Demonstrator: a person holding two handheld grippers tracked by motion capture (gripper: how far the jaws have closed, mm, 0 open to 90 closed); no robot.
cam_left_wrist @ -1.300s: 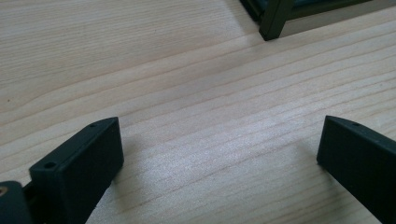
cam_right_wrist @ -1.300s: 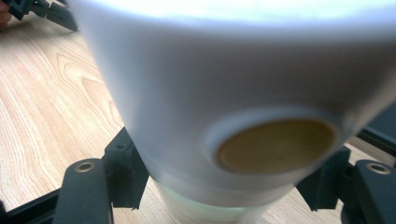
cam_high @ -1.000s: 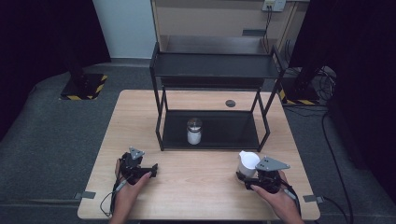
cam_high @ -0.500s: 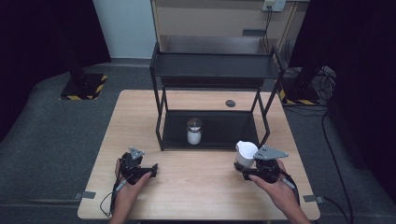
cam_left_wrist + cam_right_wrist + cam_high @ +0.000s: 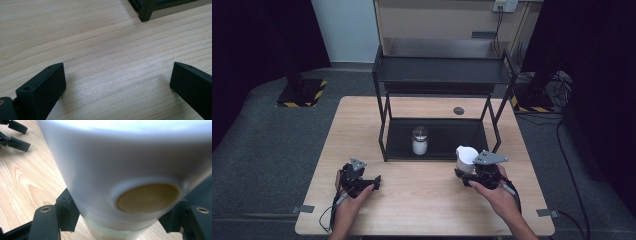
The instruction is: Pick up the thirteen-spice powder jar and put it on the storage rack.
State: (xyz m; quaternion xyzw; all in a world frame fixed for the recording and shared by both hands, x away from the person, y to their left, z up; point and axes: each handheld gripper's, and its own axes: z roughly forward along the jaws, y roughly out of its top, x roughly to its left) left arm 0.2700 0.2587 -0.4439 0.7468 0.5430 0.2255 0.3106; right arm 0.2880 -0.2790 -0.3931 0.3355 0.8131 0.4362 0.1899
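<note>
A white container (image 5: pixel 465 157) with a round tan patch (image 5: pixel 147 197) on its side is held just in front of the black rack (image 5: pixel 442 70), near its right front leg. My right gripper (image 5: pixel 466 171) is shut on the white container (image 5: pixel 112 170), a jaw on each side of its lower part. A jar (image 5: pixel 420 140) with a metal lid and white contents stands on the rack's lower shelf. My left gripper (image 5: pixel 375 180) rests on the table at the front left, open with nothing between its jaws (image 5: pixel 117 82), only bare wood.
The wooden table (image 5: pixel 362 120) carries the two-level black rack at its middle back. A small dark disc (image 5: pixel 458 110) lies behind the rack. The rack's front left foot (image 5: pixel 147 10) is ahead of my left gripper. My left gripper (image 5: pixel 13 135) appears far off in the right gripper view.
My right gripper has carried the white container forward and a little left, closer to the rack's front. The left gripper has stayed put.
</note>
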